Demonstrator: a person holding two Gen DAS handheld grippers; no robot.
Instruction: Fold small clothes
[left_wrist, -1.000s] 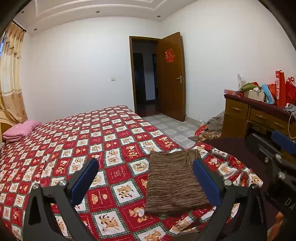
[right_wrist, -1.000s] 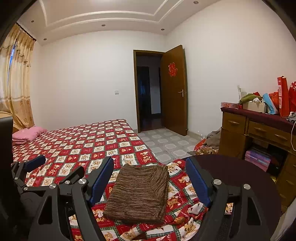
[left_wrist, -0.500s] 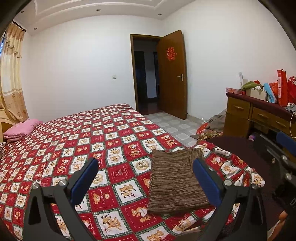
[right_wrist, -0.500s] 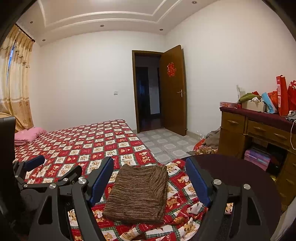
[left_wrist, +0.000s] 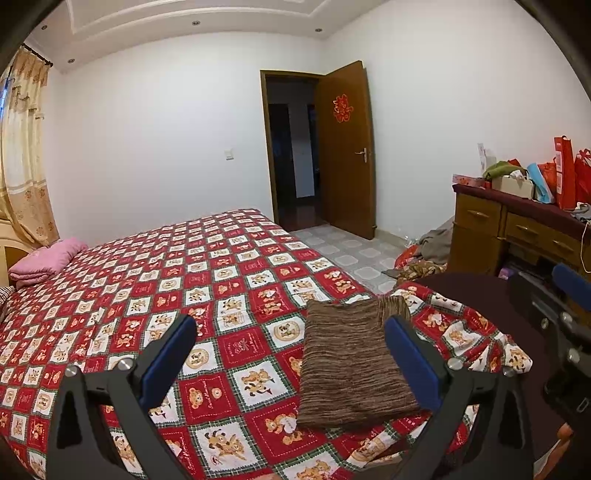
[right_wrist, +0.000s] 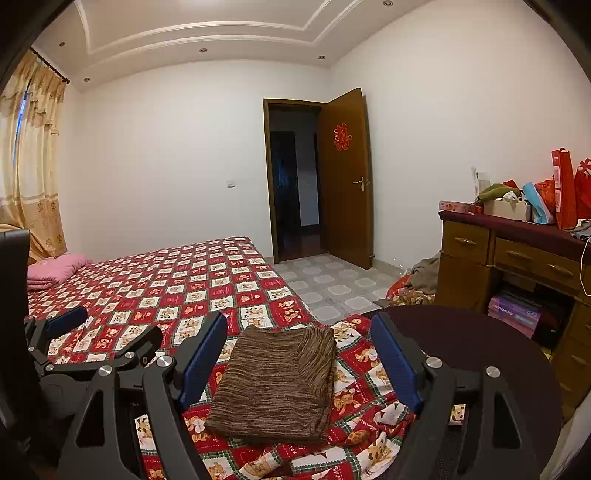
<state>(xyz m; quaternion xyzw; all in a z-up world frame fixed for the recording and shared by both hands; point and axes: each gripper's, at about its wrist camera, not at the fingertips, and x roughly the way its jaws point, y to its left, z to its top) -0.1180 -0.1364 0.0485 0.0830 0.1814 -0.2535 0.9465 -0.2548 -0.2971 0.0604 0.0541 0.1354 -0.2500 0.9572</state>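
Pink pillow (left_wrist: 44, 258) far left on the bed (left_wrist: 207, 266). Left gripper (left_wrist: 290, 341) wide apart, empty, above the bedspread. Folded brown garment (right_wrist: 277, 384) flat on the bed's near corner, between the wide, empty fingers of the right gripper (right_wrist: 299, 354). Wooden dresser (right_wrist: 517, 262) far right.

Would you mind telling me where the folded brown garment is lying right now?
The folded brown garment lies flat on the red patterned bedspread near the bed's corner closest to the wooden desk, low and central in the right wrist view.
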